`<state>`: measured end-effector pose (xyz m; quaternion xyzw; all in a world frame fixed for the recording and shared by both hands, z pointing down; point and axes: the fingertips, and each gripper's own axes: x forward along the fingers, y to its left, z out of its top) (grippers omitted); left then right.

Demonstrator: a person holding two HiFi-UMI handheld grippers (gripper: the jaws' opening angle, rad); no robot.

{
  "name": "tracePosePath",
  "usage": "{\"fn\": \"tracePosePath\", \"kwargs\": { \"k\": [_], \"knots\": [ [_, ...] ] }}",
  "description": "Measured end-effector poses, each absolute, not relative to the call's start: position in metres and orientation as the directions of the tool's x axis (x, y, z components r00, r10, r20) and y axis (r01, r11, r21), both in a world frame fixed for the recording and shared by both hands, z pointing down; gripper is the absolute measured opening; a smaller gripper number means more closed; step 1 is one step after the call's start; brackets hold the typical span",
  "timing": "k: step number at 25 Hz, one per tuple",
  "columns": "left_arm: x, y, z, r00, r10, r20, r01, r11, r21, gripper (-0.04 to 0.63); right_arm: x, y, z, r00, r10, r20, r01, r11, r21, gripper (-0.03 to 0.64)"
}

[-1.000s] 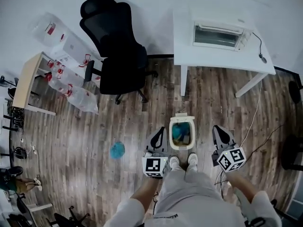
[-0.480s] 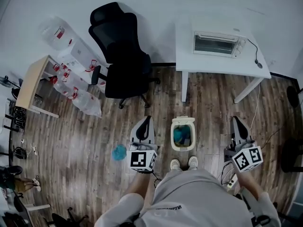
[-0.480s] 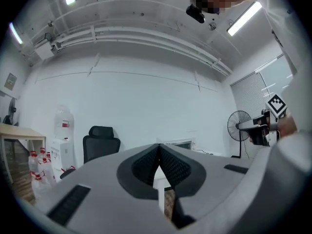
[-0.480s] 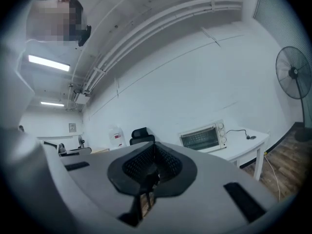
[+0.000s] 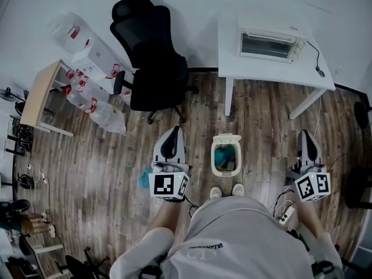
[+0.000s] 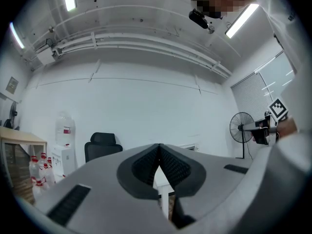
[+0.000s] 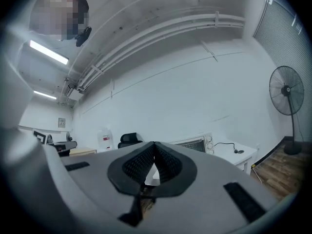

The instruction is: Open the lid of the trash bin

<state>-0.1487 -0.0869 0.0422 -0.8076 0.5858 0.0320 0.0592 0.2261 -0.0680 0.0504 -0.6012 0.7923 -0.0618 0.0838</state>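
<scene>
1. Left gripper view is showing the left gripper [image 6: 159, 147] with its 2 jaws pressing together at the tips. Nothing is sitting between them.
2. Right gripper view is showing the right gripper [image 7: 154, 145] the same way, with its 2 jaws touching at the tips and holding nothing.
3. Head view is showing both grippers being held up in the air and pointing away from the person. 1 is on each side of the trash bin [image 5: 224, 172], and neither is touching it. The left one is hanging near the bin, and the right one is hanging farther off.
4. The trash bin is standing on the wood floor [image 5: 261, 121], just in front of the person's 2 shoes [image 5: 216, 192].
5. Its lid [image 5: 226, 137] is tipping back at the far edge, so the inside is showing. Something blue-green [image 5: 225, 156] is lying in the bin.
6. A blue thing [image 5: 143, 179] is lying on the floor, partly hiding behind the left gripper.
7. A black chair [image 5: 152, 51] is standing farther away on the left.
8. A white table [image 5: 273, 68] is standing on the right by the wall, with a toaster oven [image 5: 269, 44] sitting on it.
</scene>
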Motion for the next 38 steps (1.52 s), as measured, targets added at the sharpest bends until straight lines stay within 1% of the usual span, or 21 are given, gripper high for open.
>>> {"fn": "tracePosePath", "kwargs": {
  "k": [13,38],
  "knots": [
    [-0.138,-0.086,0.035,0.314,-0.941,-0.128,-0.949,-0.31,-0.046,0.0,0.238,-0.071,0.049,-0.262,-0.964,-0.051,-0.941,0.267,-0.207,0.015],
    [-0.134,-0.076,0.045,0.302,-0.946,-0.122,-0.953,-0.3,-0.03,0.0,0.227,-0.067,0.063,-0.292,-0.956,-0.027,-0.93,0.29,-0.225,0.015]
  ]
}}
